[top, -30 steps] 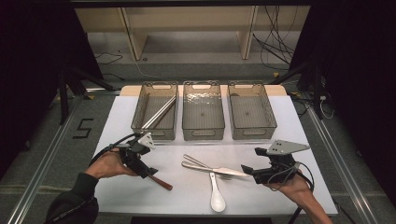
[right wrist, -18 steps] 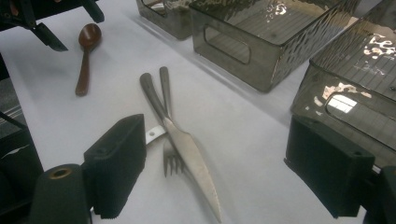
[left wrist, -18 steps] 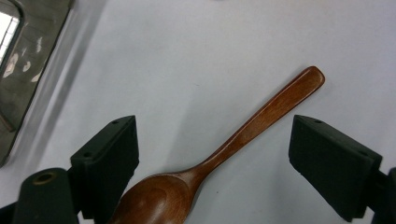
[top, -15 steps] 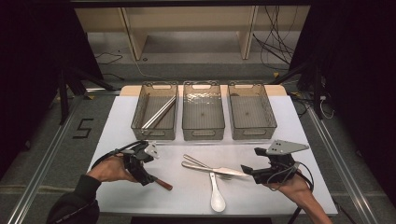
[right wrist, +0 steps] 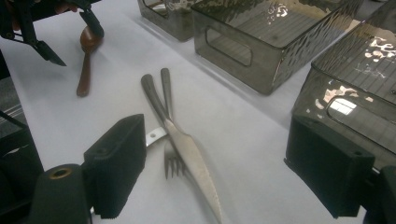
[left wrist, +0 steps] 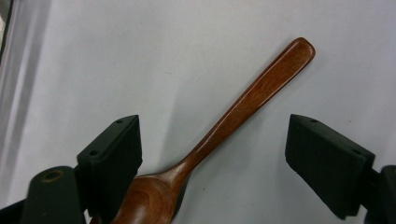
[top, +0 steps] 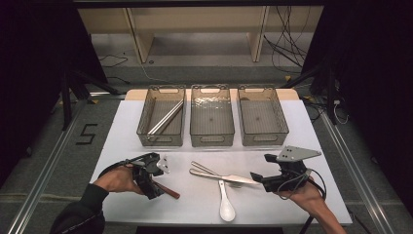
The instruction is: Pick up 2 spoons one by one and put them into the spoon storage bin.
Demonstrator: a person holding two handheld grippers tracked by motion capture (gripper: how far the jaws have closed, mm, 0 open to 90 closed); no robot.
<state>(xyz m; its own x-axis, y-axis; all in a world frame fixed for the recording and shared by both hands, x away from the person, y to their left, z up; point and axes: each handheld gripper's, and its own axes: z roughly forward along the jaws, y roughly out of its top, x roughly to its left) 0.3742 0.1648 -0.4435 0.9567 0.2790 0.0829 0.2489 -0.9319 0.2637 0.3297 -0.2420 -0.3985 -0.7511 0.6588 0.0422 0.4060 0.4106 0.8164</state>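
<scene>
**Wooden spoon lined up, not yet gripped**

My left gripper (top: 155, 181) hangs over the wooden spoon (left wrist: 224, 135) with jaws spread wide; the spoon lies flat on the white table (top: 126, 131), bowl beside one pad, its handle slanting across the gap. If I close here, I judge the smooth, rounded, tapering wood could twist or skid out. My right gripper (top: 257, 177) is also released, near the steel knife (right wrist: 187, 154) crossed over the fork (right wrist: 169, 140), both slick and thin
</scene>
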